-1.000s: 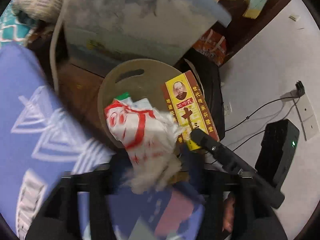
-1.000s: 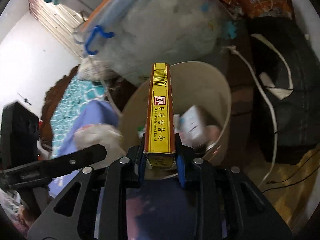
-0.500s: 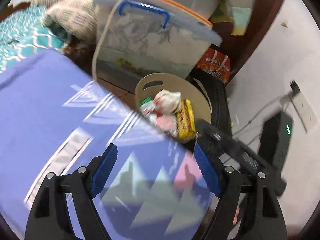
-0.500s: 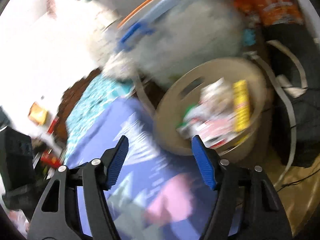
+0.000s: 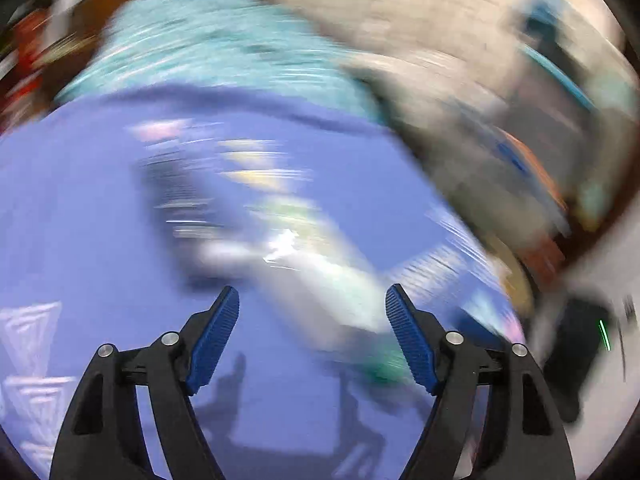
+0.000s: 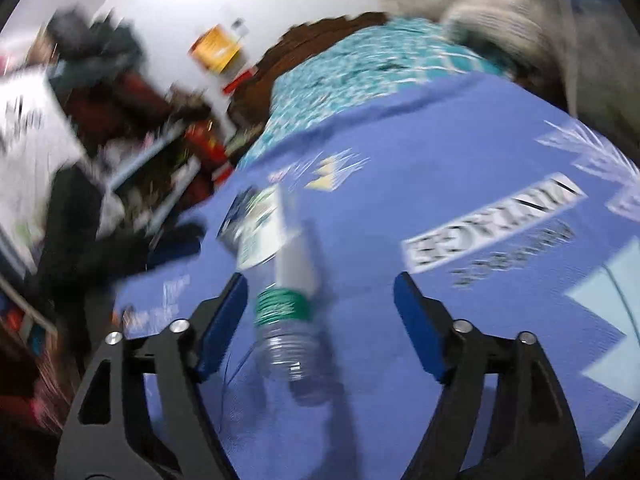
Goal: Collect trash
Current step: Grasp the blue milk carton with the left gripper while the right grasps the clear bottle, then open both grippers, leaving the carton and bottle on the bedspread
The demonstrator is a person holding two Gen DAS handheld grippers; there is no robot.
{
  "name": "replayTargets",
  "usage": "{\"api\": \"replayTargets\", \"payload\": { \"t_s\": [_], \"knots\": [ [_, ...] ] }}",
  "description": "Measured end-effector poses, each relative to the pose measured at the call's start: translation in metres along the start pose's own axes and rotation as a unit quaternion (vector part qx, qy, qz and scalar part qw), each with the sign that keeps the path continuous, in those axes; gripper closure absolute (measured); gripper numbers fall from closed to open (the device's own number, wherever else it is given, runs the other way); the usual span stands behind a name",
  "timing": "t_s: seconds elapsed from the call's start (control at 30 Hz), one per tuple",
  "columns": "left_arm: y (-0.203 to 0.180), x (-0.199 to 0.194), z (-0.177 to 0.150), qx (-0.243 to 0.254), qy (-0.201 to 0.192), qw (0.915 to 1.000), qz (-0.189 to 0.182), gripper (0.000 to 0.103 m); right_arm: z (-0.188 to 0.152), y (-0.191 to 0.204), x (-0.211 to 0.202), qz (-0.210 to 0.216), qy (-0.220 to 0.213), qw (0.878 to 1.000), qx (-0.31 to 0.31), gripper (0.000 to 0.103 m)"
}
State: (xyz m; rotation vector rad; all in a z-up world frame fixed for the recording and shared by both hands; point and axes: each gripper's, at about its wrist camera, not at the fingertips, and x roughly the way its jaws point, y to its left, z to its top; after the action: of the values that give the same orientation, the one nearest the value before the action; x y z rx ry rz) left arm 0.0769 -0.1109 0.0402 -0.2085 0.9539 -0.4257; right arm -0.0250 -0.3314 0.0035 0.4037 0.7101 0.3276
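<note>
A clear plastic bottle (image 6: 294, 344) with a green label is seen lying on the purple blanket (image 6: 440, 184), between the opening, empty fingers of the right gripper (image 6: 320, 284), untouched. The left gripper (image 5: 312, 298), also opening and empty, is heavily blurred; a whitish smear lies ahead.

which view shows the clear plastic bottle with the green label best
The right wrist view: the clear plastic bottle lies on the purple blanket just ahead of the fingers, its green label band readable. The left wrist view shows only a smeared whitish streak with a green patch, probably the same bottle.
</note>
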Motion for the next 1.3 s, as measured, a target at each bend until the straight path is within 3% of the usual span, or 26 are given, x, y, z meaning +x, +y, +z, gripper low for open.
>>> {"api": "replayTargets", "payload": {
  "t_s": [0.03, 0.1, 0.23, 0.3, 0.37, 0.4, 0.43, 0.53, 0.63, 0.8, 0.9, 0.97, 1.0, 1.03, 1.3],
  "knots": [
    [0.024, 0.004, 0.01, -0.043, 0.001, 0.9987, 0.026, 0.014, -0.002, 0.01, 0.009, -0.009, 0.009, 1.0, -0.019, 0.025],
    [0.056, 0.016, 0.028, -0.106, 0.0, 0.9934, 0.044, 0.013, -0.005, 0.022, 0.025, -0.036, 0.023, 0.998, -0.048, 0.025],
    [0.063, 0.056, 0.06, -0.104, 0.027, 0.9921, 0.065, 0.013, -0.008, 0.016, 0.044, -0.07, 0.047, 0.994, -0.062, 0.026],
    [0.062, 0.083, 0.069, -0.096, 0.05, 0.9907, 0.082, 0.013, -0.008, 0.014, 0.047, -0.075, 0.052, 0.994, -0.062, 0.052],
    [0.069, 0.098, 0.068, -0.095, 0.06, 0.9898, 0.088, 0.016, -0.01, 0.014, 0.049, -0.073, 0.055, 0.994, -0.06, 0.055],
    [0.067, 0.098, 0.068, -0.08, 0.042, 0.9912, 0.097, 0.033, -0.009, 0.01, 0.047, -0.082, 0.045, 0.994, -0.054, 0.056],
    [0.066, 0.099, 0.067, -0.072, 0.043, 0.9931, 0.082, 0.039, -0.008, 0.007, 0.041, -0.092, 0.035, 0.994, -0.049, 0.056],
    [0.059, 0.095, 0.055, -0.056, 0.04, 0.996, 0.058, 0.047, -0.002, -0.006, 0.031, -0.136, 0.008, 0.99, -0.018, 0.056],
    [0.034, 0.09, 0.036, -0.007, 0.05, 0.9981, 0.034, 0.047, 0.002, -0.021, 0.021, -0.16, -0.008, 0.987, 0.007, 0.056],
    [-0.006, 0.083, -0.005, 0.069, 0.063, 0.9954, -0.023, 0.047, -0.01, -0.025, 0.024, -0.161, 0.001, 0.987, 0.027, 0.048],
    [-0.026, 0.083, -0.028, 0.12, 0.039, 0.9918, 0.018, 0.045, -0.019, -0.022, 0.036, -0.158, 0.009, 0.987, 0.032, 0.045],
    [-0.037, 0.085, -0.037, 0.152, 0.033, 0.9869, 0.043, 0.035, -0.022, -0.017, 0.029, -0.162, 0.003, 0.986, 0.029, 0.043],
    [-0.041, 0.087, -0.039, 0.162, 0.033, 0.9844, 0.061, 0.025, -0.022, -0.015, 0.031, -0.164, 0.003, 0.986, 0.025, 0.043],
    [-0.044, 0.089, -0.039, 0.164, 0.032, 0.9833, 0.072, 0.025, -0.024, -0.012, 0.028, -0.165, 0.004, 0.986, 0.021, 0.043],
    [-0.027, 0.086, -0.033, 0.134, 0.029, 0.9886, 0.062, 0.025, -0.028, -0.006, 0.024, -0.169, 0.006, 0.986, 0.017, 0.033]
  ]
}}
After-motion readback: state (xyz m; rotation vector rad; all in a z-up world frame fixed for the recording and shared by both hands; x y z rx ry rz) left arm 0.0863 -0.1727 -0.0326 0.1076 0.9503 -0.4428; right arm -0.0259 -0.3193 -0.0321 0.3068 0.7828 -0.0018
